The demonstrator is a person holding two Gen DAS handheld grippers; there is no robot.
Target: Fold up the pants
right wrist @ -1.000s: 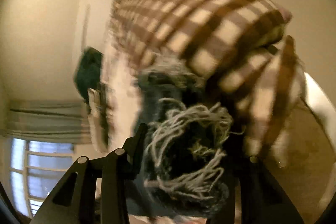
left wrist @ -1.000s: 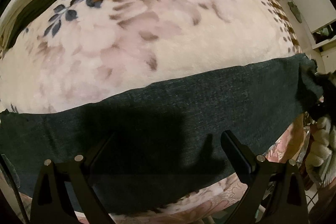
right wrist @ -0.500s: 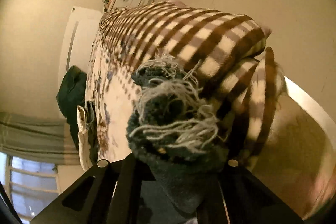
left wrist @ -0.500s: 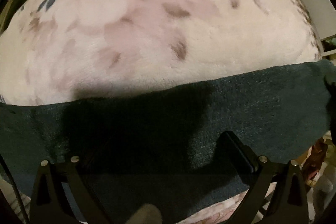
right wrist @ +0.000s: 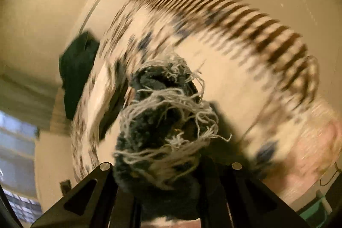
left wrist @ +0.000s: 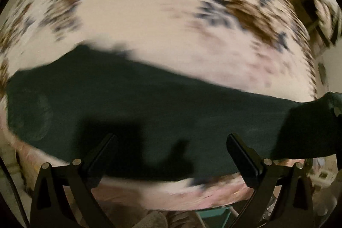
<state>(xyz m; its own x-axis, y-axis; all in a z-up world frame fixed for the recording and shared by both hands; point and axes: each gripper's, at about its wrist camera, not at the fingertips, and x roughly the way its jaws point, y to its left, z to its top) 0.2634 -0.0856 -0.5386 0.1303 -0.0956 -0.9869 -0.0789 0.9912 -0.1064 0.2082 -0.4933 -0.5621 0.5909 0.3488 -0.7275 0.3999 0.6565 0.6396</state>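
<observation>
Right gripper [right wrist: 162,166] has its jaws clamped on the frayed hem of the pants [left wrist: 149,112] — left gripper [left wrist: 171,142] jaws wide, empty, above them on the bed [left wrist: 171,35]. Carry that hem straight over, keeping the edges lined up.

left wrist: low over pants [left wrist: 149,112] | right wrist: upward, blurred; shared: blanket [right wrist: 213,61], seemingly

Left gripper [left wrist: 171,144] jaws spread wide; right gripper [right wrist: 164,166] clamped, fingers close together.
</observation>
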